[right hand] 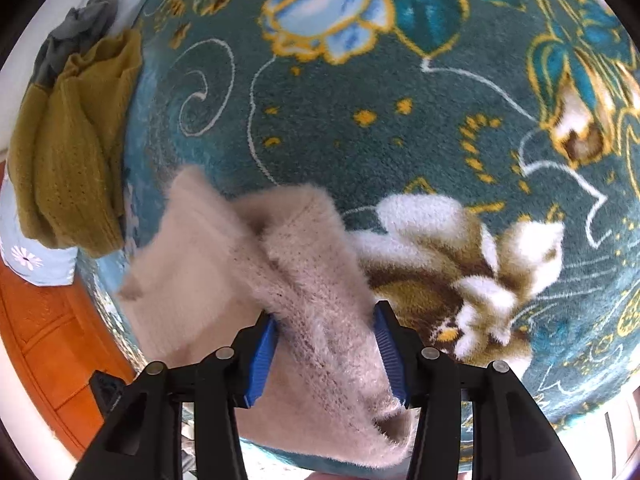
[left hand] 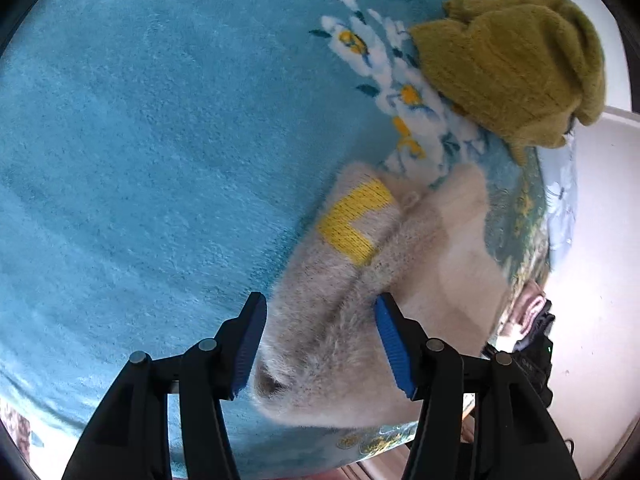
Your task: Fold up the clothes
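Sweater point(left hand: 360, 280), cream and fuzzy with a yellow knitted mark, lies bunched on the blue flowered blanket point(left hand: 140, 160), near its edge. Nearest the left camera: the left tool point(left hand: 320, 344) has its blue pads spread wide either side of a thick ridge of the sweater; the knit fills the gap, but the pads do not look pressed into it, so I read the jaws as apart and the cloth not yet pinched. Right tool point(right hand: 326, 354): same picture, pads wide with a fold of sweater point(right hand: 304, 280) running between them, fabric brushing both pads; firm hold cannot be confirmed. Beyond the pads, the garment shows a doubled, rumpled shape with a loose flap toward the blanket's edge. Judgement: folding is begun but not tidy; edges need squaring and a final fold. Farther off, a mustard knit point(left hand: 516, 64) lies heaped at the far corner, unfolded, with a grey garment point(right hand: 76, 24) behind it. Both likely remain to do.
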